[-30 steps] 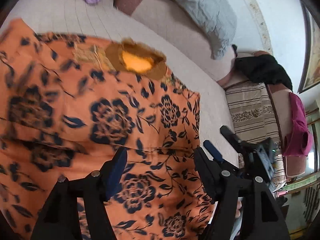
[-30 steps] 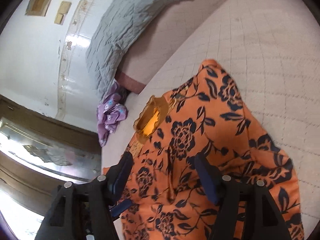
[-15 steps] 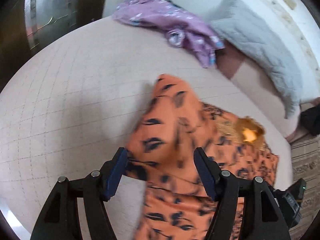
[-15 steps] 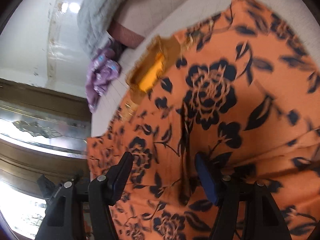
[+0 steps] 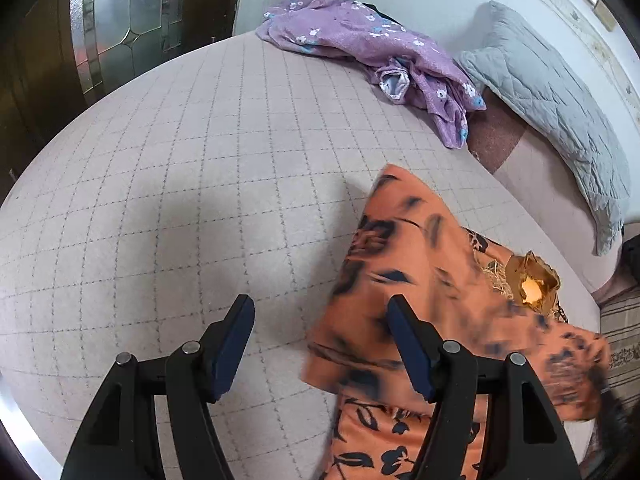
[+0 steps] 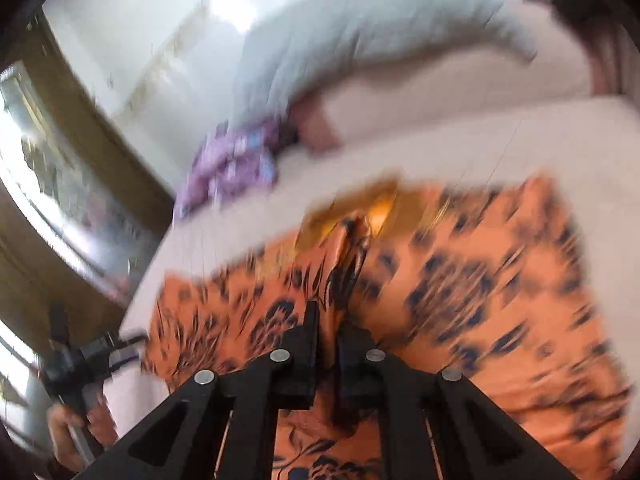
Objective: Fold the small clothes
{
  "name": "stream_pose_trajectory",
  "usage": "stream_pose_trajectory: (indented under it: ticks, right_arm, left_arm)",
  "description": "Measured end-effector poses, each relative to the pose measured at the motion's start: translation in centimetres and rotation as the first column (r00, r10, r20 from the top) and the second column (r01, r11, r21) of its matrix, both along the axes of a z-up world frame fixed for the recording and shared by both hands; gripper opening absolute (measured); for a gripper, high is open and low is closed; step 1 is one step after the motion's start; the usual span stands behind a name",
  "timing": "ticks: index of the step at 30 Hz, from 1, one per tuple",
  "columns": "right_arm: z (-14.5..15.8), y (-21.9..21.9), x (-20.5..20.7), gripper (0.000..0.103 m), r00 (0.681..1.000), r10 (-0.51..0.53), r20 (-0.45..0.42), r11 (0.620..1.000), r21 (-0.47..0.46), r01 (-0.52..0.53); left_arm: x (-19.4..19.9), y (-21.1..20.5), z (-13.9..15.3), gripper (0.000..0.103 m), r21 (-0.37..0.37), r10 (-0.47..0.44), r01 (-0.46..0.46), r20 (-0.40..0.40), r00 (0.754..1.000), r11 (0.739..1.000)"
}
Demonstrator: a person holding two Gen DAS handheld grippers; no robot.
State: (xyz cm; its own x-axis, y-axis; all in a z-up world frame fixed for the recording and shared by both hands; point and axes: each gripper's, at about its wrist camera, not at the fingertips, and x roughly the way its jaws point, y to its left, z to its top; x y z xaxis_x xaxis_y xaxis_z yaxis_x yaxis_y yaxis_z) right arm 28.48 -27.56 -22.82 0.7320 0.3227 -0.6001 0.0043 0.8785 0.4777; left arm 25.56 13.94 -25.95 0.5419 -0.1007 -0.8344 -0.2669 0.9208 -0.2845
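Two grippers work one orange top (image 5: 404, 264) on the bed (image 5: 200, 184): the right gripper (image 6: 328, 320), jaws just closing, pinches a ridge of cloth to lift a fold, while the left gripper (image 5: 320, 344) hangs open beside its edge.

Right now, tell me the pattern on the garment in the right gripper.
Orange with dark navy flowers and leaves; sharpest in the left wrist view.
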Motion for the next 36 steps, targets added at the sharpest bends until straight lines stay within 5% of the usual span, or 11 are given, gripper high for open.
stream_pose_trajectory:
  ticks: [3, 6, 12, 17, 20, 22, 26, 29, 32, 36]
  right_arm:
    - [1.7, -4.8, -1.2, 0.008, 0.986, -0.163, 0.042, 0.986, -0.034, 0.164]
    - [0.5, -10.0, -0.9, 0.008, 0.971, -0.235, -0.038, 0.971, 0.036, 0.236]
    - [-3.4, -12.1, 1.6, 0.011, 0.953, -0.21, -0.218, 0.974, 0.04, 0.224]
    - [-7.1, -13.8, 2.6, 0.024, 0.871, -0.222, -0.438, 0.969, 0.005, 0.249]
    - [-6.2, -15.6, 1.2, 0.039, 0.868, -0.296, -0.398, 0.944, 0.018, 0.33]
    - [-4.9, -15.6, 0.3, 0.041, 0.893, -0.328, -0.309, 0.938, 0.004, 0.346]
    - [-3.0, -12.9, 0.3, 0.041, 0.969, -0.178, -0.169, 0.979, 0.069, 0.192]
    - [-4.5, -10.5, 1.8, 0.04, 0.969, -0.113, -0.22, 0.992, 0.028, 0.122]
    - [-7.6, -9.8, 3.0, 0.04, 0.925, -0.103, -0.366, 0.992, 0.027, 0.121]
    - [-6.3, -9.0, 3.1, 0.04, 0.955, -0.097, -0.281, 0.993, 0.039, 0.113]
  left_arm:
    - [0.4, -1.6, -0.2, 0.07, 0.011, -0.03, 0.03, 0.001, 1.0, 0.999]
    - [0.6, -4.3, -0.3, 0.07, 0.045, -0.094, 0.094, 0.007, 0.996, 0.995]
    - [1.0, -10.2, -1.3, 0.07, 0.157, -0.256, 0.256, -0.017, 0.967, 0.954]
    - [1.1, -11.6, -2.8, 0.07, 0.275, -0.286, 0.298, -0.085, 0.955, 0.914]
    - [1.3, -11.4, -2.5, 0.07, 0.261, -0.278, 0.29, -0.081, 0.957, 0.921]
    - [1.2, -11.3, -2.0, 0.07, 0.251, -0.277, 0.282, -0.058, 0.959, 0.926]
    - [1.4, -11.6, -1.1, 0.073, 0.233, -0.287, 0.28, -0.005, 0.958, 0.931]
    - [2.2, -11.7, -2.4, 0.075, 0.243, -0.281, 0.289, -0.067, 0.957, 0.926]
    - [2.6, -11.8, -2.8, 0.076, 0.245, -0.279, 0.292, -0.09, 0.956, 0.924]
    - [3.0, -11.4, -0.7, 0.076, 0.229, -0.281, 0.274, -0.003, 0.96, 0.934]
